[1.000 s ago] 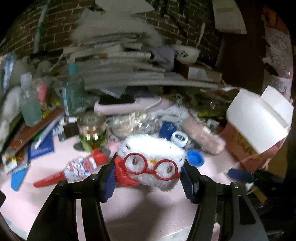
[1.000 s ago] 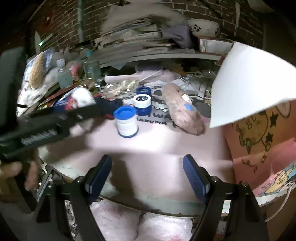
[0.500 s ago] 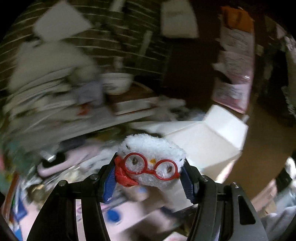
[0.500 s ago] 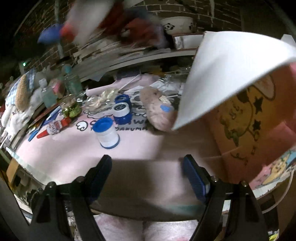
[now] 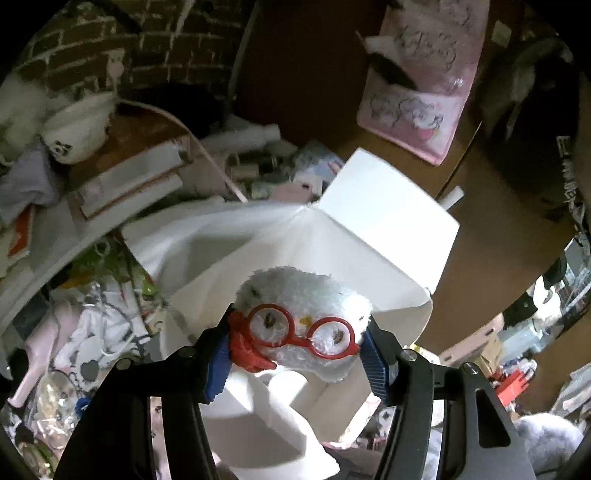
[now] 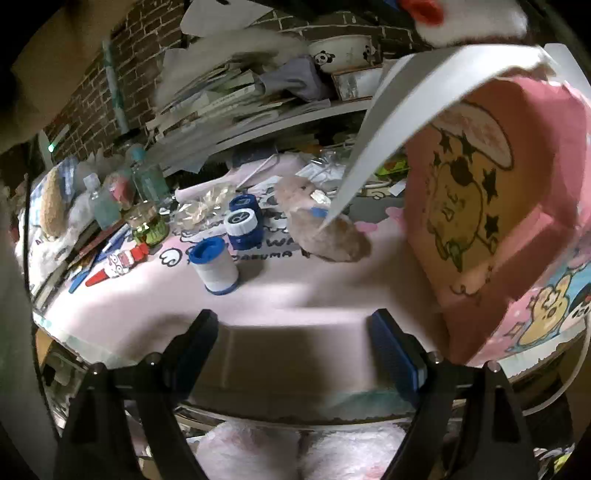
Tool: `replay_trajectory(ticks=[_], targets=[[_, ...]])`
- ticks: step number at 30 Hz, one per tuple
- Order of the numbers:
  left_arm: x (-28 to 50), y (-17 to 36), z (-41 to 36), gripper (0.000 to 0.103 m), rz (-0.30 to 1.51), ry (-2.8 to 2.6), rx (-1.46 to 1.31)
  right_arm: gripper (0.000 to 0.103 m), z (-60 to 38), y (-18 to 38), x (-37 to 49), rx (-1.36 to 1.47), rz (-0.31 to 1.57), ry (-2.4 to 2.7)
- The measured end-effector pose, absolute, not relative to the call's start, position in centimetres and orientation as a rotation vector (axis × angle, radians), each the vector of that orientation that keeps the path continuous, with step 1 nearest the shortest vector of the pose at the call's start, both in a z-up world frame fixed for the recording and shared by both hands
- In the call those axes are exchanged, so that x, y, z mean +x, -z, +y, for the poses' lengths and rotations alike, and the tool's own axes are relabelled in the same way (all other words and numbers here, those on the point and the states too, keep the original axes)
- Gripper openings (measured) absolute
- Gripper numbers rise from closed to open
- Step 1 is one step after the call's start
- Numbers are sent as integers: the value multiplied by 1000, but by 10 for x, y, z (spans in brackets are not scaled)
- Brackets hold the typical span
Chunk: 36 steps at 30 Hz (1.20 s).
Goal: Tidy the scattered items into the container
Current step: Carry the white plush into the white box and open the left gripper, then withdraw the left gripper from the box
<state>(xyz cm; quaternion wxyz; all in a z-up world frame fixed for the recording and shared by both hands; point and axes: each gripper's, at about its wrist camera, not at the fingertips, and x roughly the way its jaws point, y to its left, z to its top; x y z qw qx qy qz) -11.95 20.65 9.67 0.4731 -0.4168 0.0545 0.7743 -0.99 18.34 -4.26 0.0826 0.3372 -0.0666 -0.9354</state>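
Note:
My left gripper [image 5: 297,354] is shut on a white plush bird with red glasses [image 5: 306,321] and holds it in the air over the open white-lined box [image 5: 258,258]. In the right wrist view the same box [image 6: 491,221] is pink with cartoon prints, at the right of the pink table, and the plush [image 6: 469,14] shows at the top edge above it. My right gripper [image 6: 295,354] is open and empty, low at the table's front edge. On the table lie a white jar with a blue lid [image 6: 216,267], two blue jars [image 6: 243,225], a brown plush [image 6: 321,232] and a red-capped tube [image 6: 118,262].
Clutter lines the table's left: bottles [image 6: 103,199], a green glass jar [image 6: 147,225], pens and booklets. Stacked papers and a panda bowl [image 6: 343,51] sit on the shelf behind. A white box flap [image 6: 406,110] juts out over the brown plush.
My left gripper has lifted the plush bird off the table and carried it right, to above the open box. The right gripper stayed open, shifting slightly.

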Motion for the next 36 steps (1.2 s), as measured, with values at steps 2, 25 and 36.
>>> replay_trajectory(ticks=[2, 25, 36], targets=[[-122, -93, 208, 61, 134, -1892, -1040, 83, 184, 43, -10, 1006, -206, 2792], [-55, -114, 83, 95, 139, -2499, -606, 83, 184, 42, -9, 988, -207, 2788], [-25, -33, -30, 98, -6, -2878, -717, 54, 147, 41, -6, 926, -46, 2753]])
